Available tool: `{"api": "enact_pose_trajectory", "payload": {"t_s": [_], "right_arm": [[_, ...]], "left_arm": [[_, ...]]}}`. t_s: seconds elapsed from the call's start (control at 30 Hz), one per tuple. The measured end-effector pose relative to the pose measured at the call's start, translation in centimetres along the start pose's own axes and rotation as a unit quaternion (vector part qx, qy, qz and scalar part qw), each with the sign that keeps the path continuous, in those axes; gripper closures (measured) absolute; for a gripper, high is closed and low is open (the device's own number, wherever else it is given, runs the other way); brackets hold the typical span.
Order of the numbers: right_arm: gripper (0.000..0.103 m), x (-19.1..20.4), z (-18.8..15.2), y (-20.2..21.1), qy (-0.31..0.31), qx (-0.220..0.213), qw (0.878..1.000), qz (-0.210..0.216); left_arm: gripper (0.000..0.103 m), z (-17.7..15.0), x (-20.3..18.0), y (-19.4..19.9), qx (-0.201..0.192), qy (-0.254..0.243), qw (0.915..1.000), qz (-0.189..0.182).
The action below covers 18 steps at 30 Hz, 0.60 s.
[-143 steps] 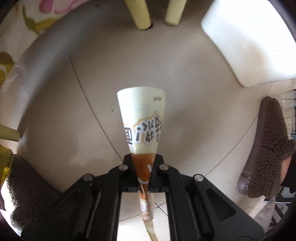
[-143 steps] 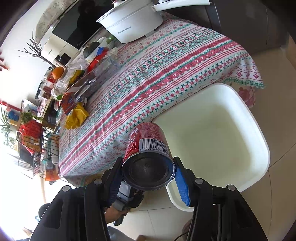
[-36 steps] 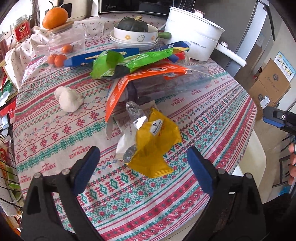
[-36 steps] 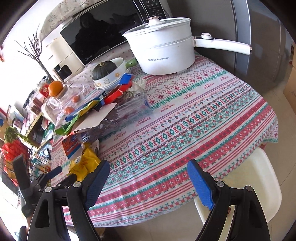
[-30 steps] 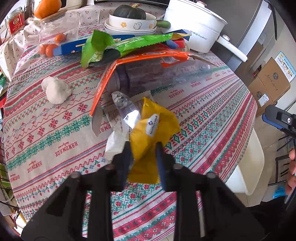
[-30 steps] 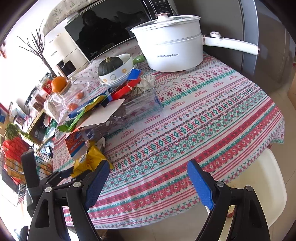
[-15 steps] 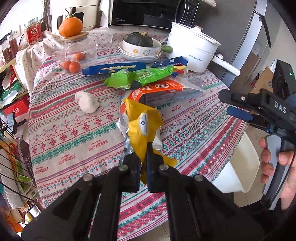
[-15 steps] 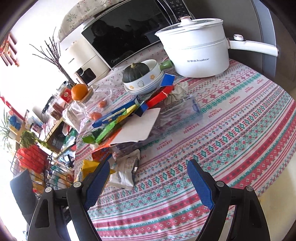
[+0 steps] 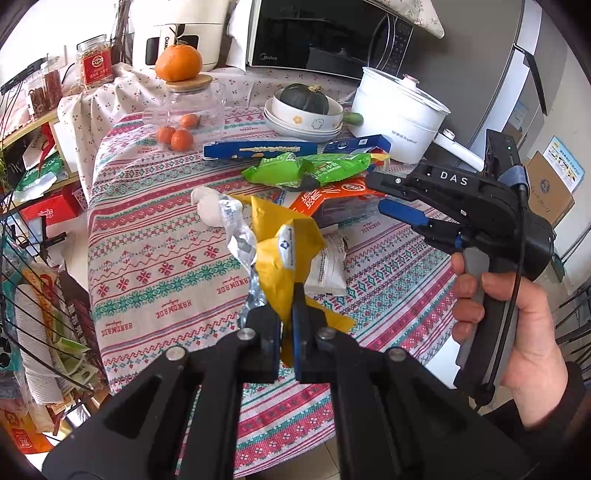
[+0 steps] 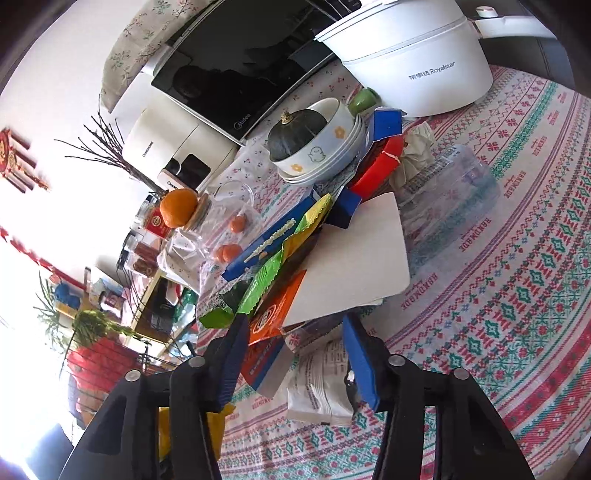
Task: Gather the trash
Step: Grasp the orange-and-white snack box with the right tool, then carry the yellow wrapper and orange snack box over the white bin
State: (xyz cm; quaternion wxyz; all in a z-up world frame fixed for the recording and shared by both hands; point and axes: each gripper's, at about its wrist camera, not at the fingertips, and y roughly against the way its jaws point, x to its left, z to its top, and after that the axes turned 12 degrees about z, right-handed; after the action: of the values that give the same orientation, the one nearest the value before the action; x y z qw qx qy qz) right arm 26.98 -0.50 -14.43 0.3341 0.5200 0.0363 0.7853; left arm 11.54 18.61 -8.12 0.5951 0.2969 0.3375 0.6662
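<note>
My left gripper [image 9: 286, 314] is shut on a crumpled yellow wrapper [image 9: 288, 254] with silver foil lining and holds it up off the patterned tablecloth [image 9: 155, 266]. My right gripper [image 10: 295, 350] is open and hovers low over a pile of trash: an orange packet [image 10: 275, 317], a green wrapper [image 10: 266, 277], a white card [image 10: 351, 258] and a white sachet [image 10: 319, 384]. In the left wrist view the right gripper [image 9: 391, 201] reaches over the orange packet [image 9: 328, 195] and green wrapper [image 9: 317, 168]. A crushed clear bottle [image 10: 450, 192] lies beside the pile.
A white electric pot [image 9: 397, 114], stacked bowls with a squash [image 9: 303, 109], a glass jar with oranges [image 9: 184, 114], a blue box [image 9: 258, 150], a white tissue ball [image 9: 208, 203] stand on the table. A microwave [image 9: 325, 35] sits behind. A wire rack [image 9: 33, 295] stands left.
My left gripper has lifted the yellow wrapper higher and back from the table. My right gripper has moved in close and low over the trash pile, still open.
</note>
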Motion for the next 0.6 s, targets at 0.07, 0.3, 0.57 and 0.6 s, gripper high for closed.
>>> {"api": "enact_pose_trajectory", "payload": {"t_s": [0.07,0.3,0.57,0.6], "right_arm": [[0.069,-0.3,0.1,-0.7,-0.003,-0.002,1.0,0.01],[0.088,-0.5,0.6,0.7,-0.013,-0.009,1.0,0.027],[0.094,0.3,2.0,5.9,0.006,-0.021,0.999,0.032],[0.094,0.1,2.1,6.6,0.002,-0.023,0.999,0.038]], "left_arm": [[0.097,0.1,0.1,-0.1,0.001,0.004,1.0,0.0],[0.097,0.4,0.0,0.2,-0.007,0.016,0.9998,-0.001],[0.097,0.8,-2.2,0.6,-0.016,0.012,0.9997,-0.017],[0.097,0.9,-2.5,0.7,-0.018,0.01,0.9996,-0.018]]}}
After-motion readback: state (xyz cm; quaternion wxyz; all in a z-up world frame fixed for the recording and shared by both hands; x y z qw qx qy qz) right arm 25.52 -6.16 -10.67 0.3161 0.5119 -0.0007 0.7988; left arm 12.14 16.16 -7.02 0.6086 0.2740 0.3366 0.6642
